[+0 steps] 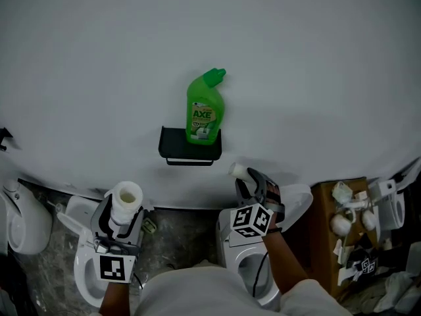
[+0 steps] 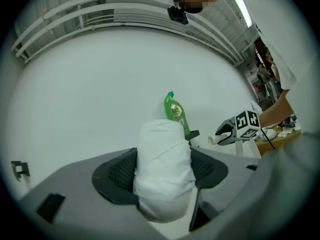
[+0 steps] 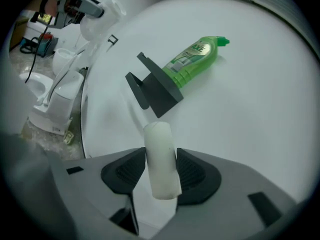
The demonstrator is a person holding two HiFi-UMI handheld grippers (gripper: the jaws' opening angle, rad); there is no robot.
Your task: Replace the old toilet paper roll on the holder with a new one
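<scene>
A black wall holder carries a green cleaner bottle on its top shelf; its bar below is bare. Low at the left, my left gripper is shut on a full white toilet paper roll, which fills the jaws in the left gripper view. My right gripper is just below and right of the holder, shut on a thin, bare white core tube. In the right gripper view the tube stands between the pads, with the holder and bottle close ahead.
White toilets stand on the floor below the wall: one at far left, two under my arms. A brown cabinet with white fittings is at the right. A small black hook is on the wall at left.
</scene>
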